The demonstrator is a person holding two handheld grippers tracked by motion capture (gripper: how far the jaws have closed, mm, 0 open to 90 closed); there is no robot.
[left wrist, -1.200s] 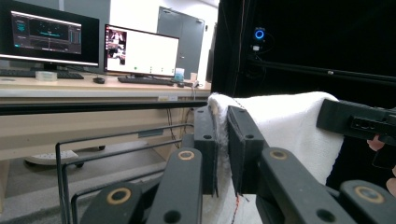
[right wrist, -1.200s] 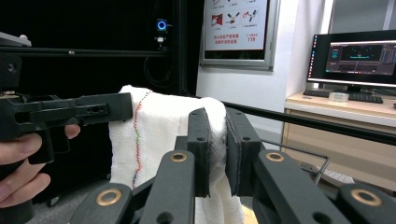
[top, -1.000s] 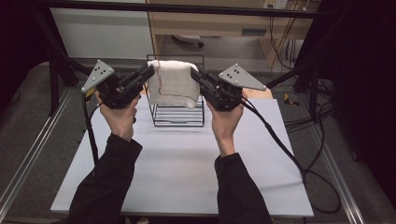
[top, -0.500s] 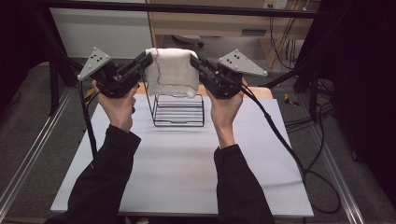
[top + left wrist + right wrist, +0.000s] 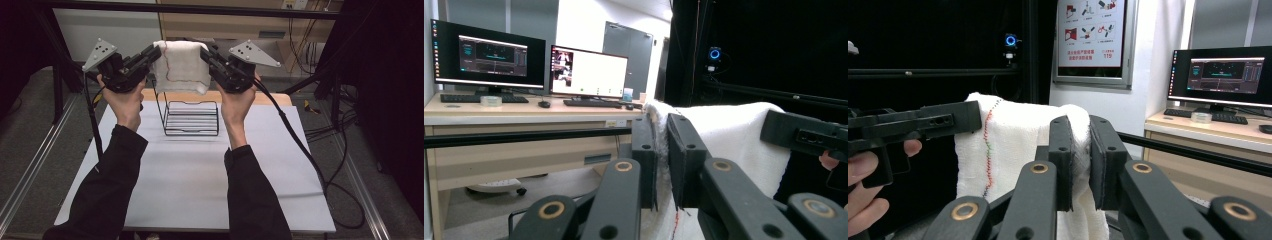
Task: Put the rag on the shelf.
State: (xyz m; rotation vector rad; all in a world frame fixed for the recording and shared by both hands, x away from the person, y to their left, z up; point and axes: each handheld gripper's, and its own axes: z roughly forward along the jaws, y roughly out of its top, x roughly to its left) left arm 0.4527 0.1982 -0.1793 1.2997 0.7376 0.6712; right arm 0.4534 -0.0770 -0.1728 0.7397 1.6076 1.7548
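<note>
A white towel (image 5: 181,69) with a coloured stitched line hangs stretched in the air between my two grippers, above a black wire basket (image 5: 192,119). My left gripper (image 5: 156,52) is shut on the towel's upper left corner. In the left gripper view its jaws pinch the towel's (image 5: 729,140) edge. My right gripper (image 5: 204,52) is shut on the upper right corner. In the right gripper view the towel (image 5: 1013,150) runs from its jaws to the left gripper (image 5: 970,117) at the far end.
The wire basket stands at the back middle of the white table (image 5: 190,190). A desk (image 5: 514,112) with monitors (image 5: 489,57) stands beyond the table. Cables (image 5: 300,145) trail from the right gripper over the table's right side.
Both hands have lifted the towel up and away from the wire basket. The towel now hangs higher, clear of the basket's rim.
</note>
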